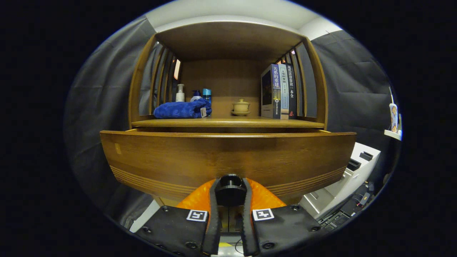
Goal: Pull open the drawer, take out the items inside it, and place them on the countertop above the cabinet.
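The wooden drawer front (pixel 228 157) stands pulled out toward me from the cabinet, below the countertop (pixel 228 123). Its round dark knob (pixel 230 189) sits between my two fingers, and my gripper (pixel 230 194) is shut on it. From this low angle the inside of the drawer is hidden. On the countertop a folded blue towel (pixel 182 109) lies at the left, with three bottles (pixel 194 93) behind it.
A small lidded ceramic cup (pixel 241 106) on a saucer stands mid-counter, and upright books (pixel 278 91) lean at the right. Slatted wooden sides and a top board enclose the counter. A white unit (pixel 353 171) stands low to the right of the cabinet.
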The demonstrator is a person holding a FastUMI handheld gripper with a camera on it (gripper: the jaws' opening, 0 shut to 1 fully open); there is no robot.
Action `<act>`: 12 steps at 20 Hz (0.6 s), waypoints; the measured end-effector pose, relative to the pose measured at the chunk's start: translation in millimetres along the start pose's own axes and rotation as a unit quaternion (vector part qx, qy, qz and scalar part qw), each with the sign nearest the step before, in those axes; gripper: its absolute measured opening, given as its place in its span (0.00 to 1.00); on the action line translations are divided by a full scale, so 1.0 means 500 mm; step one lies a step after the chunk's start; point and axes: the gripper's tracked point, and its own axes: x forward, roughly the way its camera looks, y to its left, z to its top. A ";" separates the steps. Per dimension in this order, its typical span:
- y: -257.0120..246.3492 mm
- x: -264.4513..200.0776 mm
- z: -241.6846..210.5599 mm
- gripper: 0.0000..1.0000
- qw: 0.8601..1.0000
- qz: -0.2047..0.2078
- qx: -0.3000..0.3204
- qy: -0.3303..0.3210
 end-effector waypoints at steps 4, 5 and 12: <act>0.002 -0.078 -0.013 0.32 1.000 0.001 0.001 0.006; 0.002 -0.093 -0.015 0.32 1.000 0.001 -0.001 0.007; 0.007 -0.158 -0.028 0.32 1.000 -0.005 0.004 0.011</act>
